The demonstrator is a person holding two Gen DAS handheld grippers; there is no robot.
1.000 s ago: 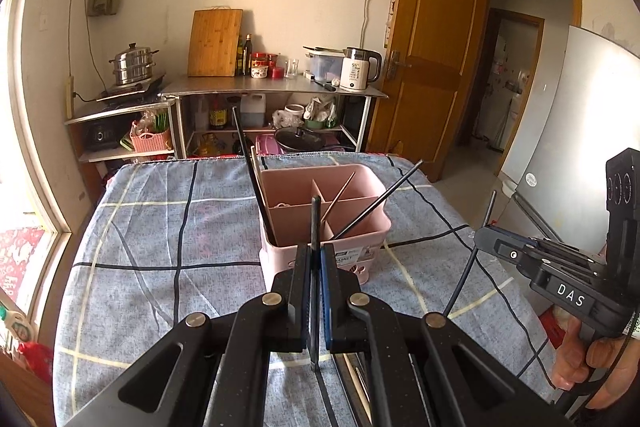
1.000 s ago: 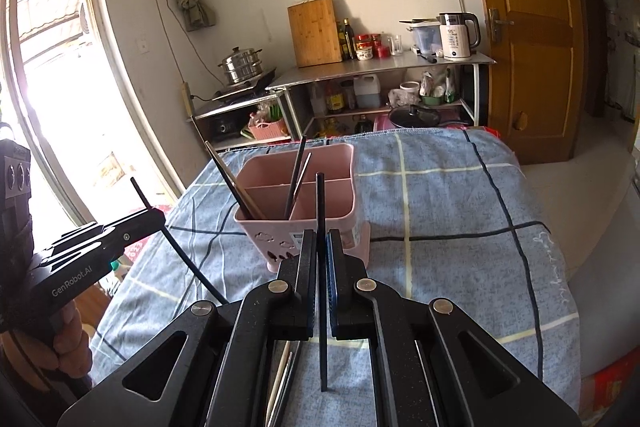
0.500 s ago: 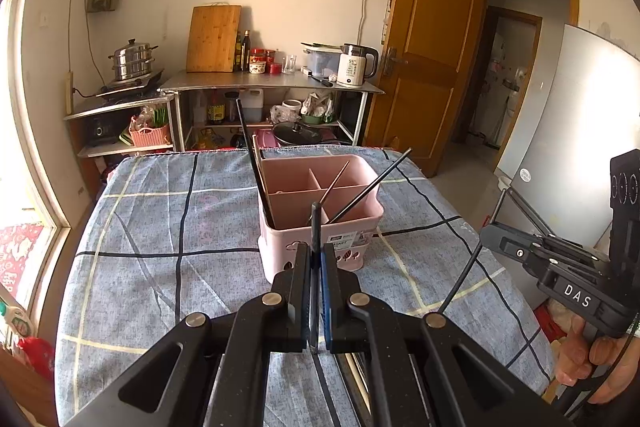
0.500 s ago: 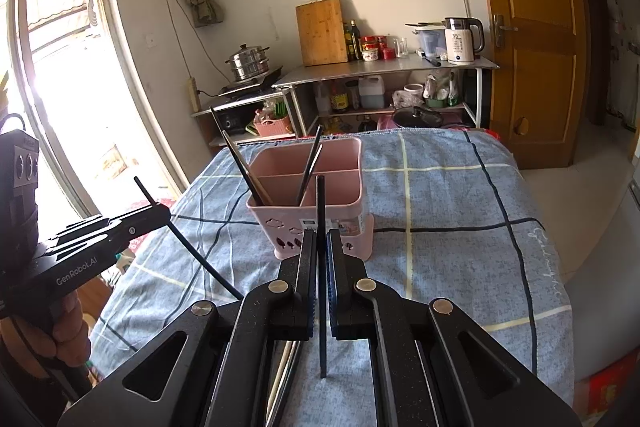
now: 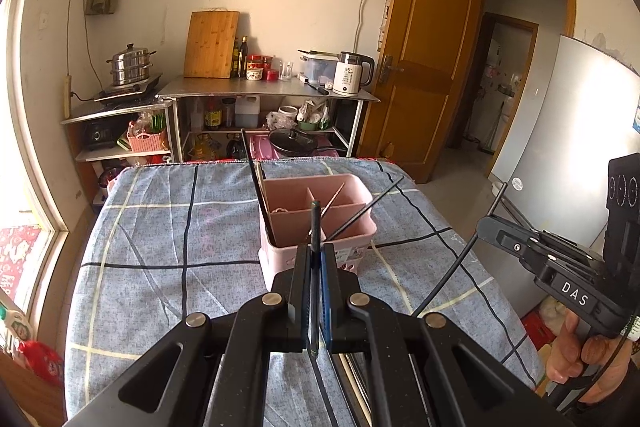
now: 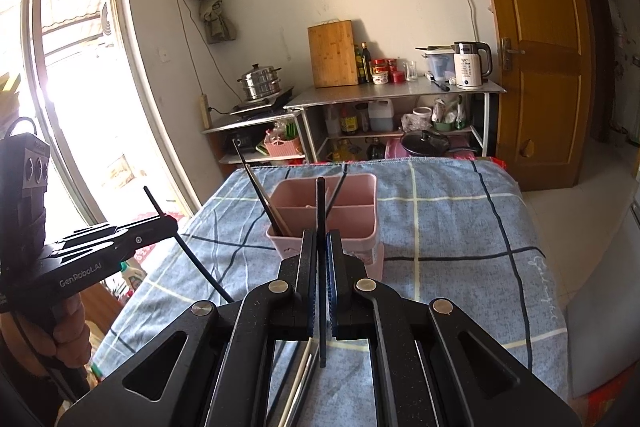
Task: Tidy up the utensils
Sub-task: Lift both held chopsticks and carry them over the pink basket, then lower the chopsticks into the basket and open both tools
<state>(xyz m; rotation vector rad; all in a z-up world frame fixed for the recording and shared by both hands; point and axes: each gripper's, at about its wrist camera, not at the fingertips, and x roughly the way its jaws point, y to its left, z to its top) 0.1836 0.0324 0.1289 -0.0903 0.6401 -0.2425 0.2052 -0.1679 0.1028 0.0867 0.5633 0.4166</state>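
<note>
A pink divided utensil holder (image 5: 316, 223) stands on the blue checked table, with several dark chopsticks leaning in it; it also shows in the right wrist view (image 6: 326, 215). My left gripper (image 5: 316, 259) is shut on a black chopstick (image 5: 315, 223), held upright just in front of the holder. My right gripper (image 6: 320, 247) is shut on another black chopstick (image 6: 320, 211), also upright in front of the holder. The left gripper shows from the side in the right wrist view (image 6: 160, 223), the right gripper in the left wrist view (image 5: 488, 227). More utensils (image 6: 298, 383) lie on the cloth beneath the right gripper.
The table (image 5: 160, 267) is covered with a blue checked cloth. Behind it are metal shelves (image 5: 264, 95) with a kettle, cutting board, pots and bottles. A wooden door (image 5: 424, 67) stands open at right, a window (image 6: 80, 87) at left.
Both grippers have pulled back and risen a little from the holder, each still holding its chopstick; the holder looks smaller and farther in both views.
</note>
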